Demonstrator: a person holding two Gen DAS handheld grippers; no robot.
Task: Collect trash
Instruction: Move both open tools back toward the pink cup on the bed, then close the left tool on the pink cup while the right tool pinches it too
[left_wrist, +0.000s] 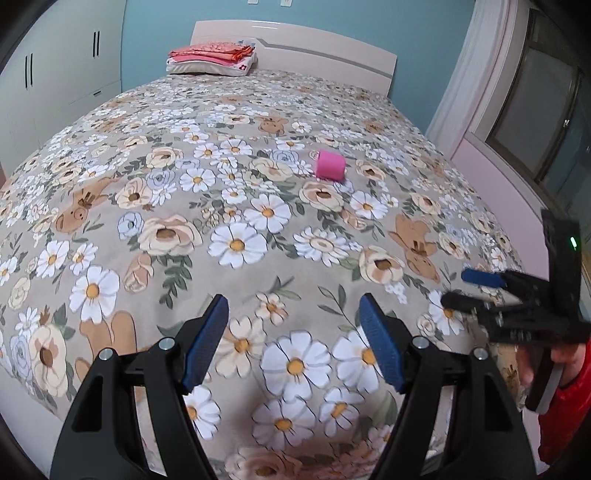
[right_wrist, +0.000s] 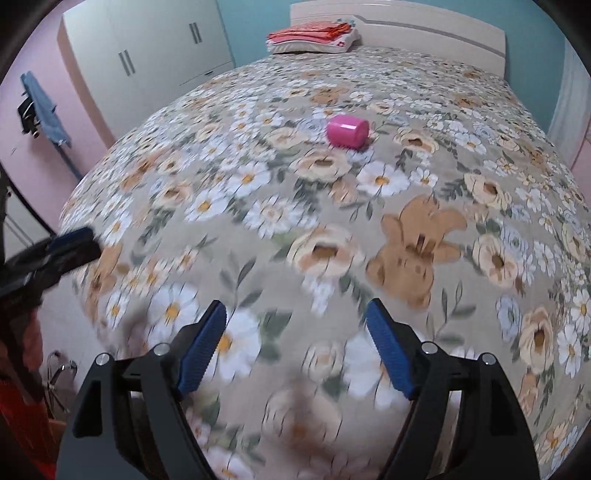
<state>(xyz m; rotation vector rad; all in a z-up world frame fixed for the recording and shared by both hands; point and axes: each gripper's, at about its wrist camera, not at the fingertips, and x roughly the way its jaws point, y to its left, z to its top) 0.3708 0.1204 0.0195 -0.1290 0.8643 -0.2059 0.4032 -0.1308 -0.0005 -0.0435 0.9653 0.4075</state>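
**Pink cup on its side, mid-bed, both grippers apart from it**

The pink cup (left_wrist: 330, 167) lies on its side on the floral bedspread (left_wrist: 207, 206), roughly in the middle of the bed, its mouth turned away to the right in the right wrist view (right_wrist: 347, 131). Nothing touches it.

The left gripper (left_wrist: 293, 317) hovers above the near part of the bedspread with its blue-padded fingers spread wide and nothing between them; the cup sits well ahead of it and a little to the right. The right gripper (right_wrist: 295, 321) is likewise spread wide with nothing held, over the near end of the bed, with the cup well ahead (this view is blurred in its lower half). Each gripper shows at the edge of the other's camera: the right one (left_wrist: 467, 288) at the right, the left one (right_wrist: 79, 242) at the left.

Farther off, folded red and pink bedding (left_wrist: 212, 55) rests on a pillow (left_wrist: 210, 68) against the white headboard (left_wrist: 325, 48). A white wardrobe (right_wrist: 147, 55) stands to the left of the bed, and a window (left_wrist: 535, 110) with a white curtain (left_wrist: 476, 66) to its right.
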